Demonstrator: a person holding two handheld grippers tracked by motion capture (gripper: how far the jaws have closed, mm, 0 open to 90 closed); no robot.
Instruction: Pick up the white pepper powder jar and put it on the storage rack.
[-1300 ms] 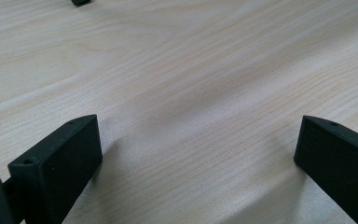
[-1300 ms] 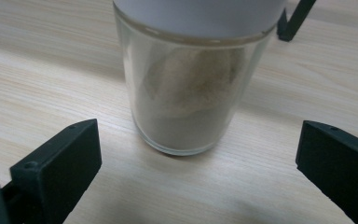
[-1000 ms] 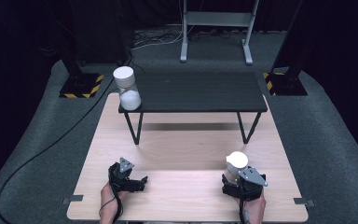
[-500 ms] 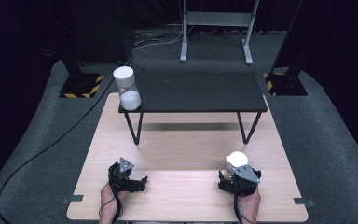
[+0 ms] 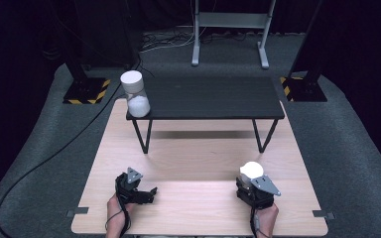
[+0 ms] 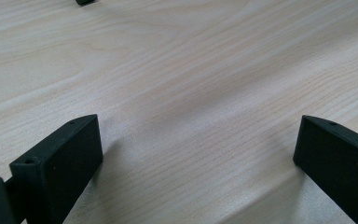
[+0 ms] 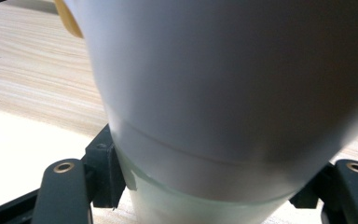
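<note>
The right tongs (image 5: pixel 252 179) are clamped on a white-capped cylindrical jar (image 5: pixel 251 171), its frosted glass body pinched between the two black jaws, the white cap (image 7: pixel 233 93) looming just ahead of them in the right gripper view. The left tongs (image 5: pixel 148 192) rest low over the pale wooden tabletop (image 5: pixel 198 153) with their jaws wide apart and bare wood grain between them. Well ahead of both tongs stands a small black metal-legged side table (image 5: pixel 213 99); at its left end sits a second clear jar with white lid and white contents (image 5: pixel 135 93).
</note>
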